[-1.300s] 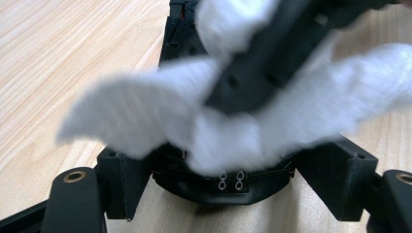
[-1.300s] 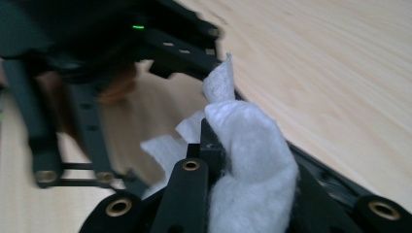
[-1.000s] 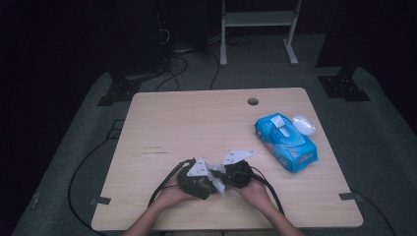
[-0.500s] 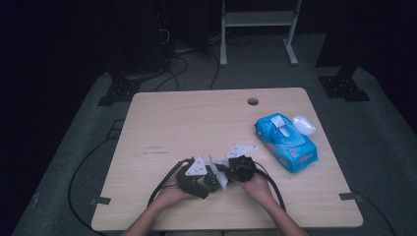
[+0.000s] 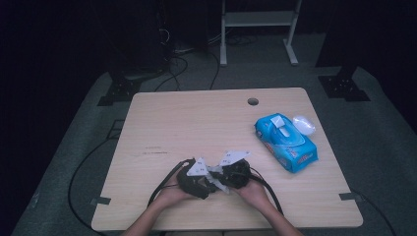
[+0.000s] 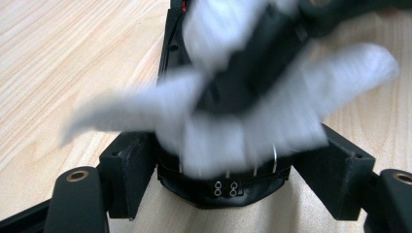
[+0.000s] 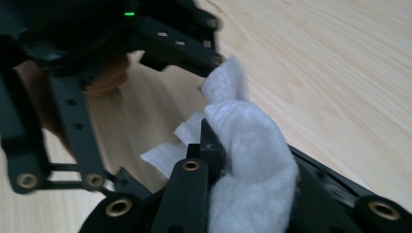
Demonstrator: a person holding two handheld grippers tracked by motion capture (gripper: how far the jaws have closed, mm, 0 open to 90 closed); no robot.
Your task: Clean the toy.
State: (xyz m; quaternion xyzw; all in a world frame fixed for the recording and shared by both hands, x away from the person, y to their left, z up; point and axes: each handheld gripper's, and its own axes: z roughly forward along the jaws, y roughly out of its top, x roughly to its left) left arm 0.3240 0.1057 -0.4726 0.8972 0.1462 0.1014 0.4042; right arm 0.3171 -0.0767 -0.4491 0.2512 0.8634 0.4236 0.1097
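At the near edge of the wooden table (image 5: 196,123), well to the left of the blue wipe pack (image 5: 285,142) and nearer the person than it, the two grippers meet nose to nose with a white wipe (image 5: 216,179) bunched between them. The right gripper (image 5: 235,173) has its jaws pressed together on the wipe: in the right gripper view the white wipe (image 7: 248,160) is wrapped over and around the black jaws, a loose flap of it hanging toward the table on the side away from the pack. The left gripper (image 5: 194,179) faces it, jaws spread partway; in the left gripper view its two black jaws stand apart at either side, and the blurred white wipe (image 6: 233,126) lies across the gap between them, draped around the dark tip of the right gripper (image 6: 252,73) that pokes in from above. Whether the left gripper's pads actually press on the wipe cannot be told from the blur. The left hand (image 5: 172,194) and the right hand (image 5: 255,191) hold the grippers from the table's near edge, black cables looping back from each. The wipe pack lies slantwise toward the table's right edge, its lid flap open, with a clear round cap (image 5: 303,124) just beside its far end. A small round hole (image 5: 253,101) sits in the tabletop beyond the pack.
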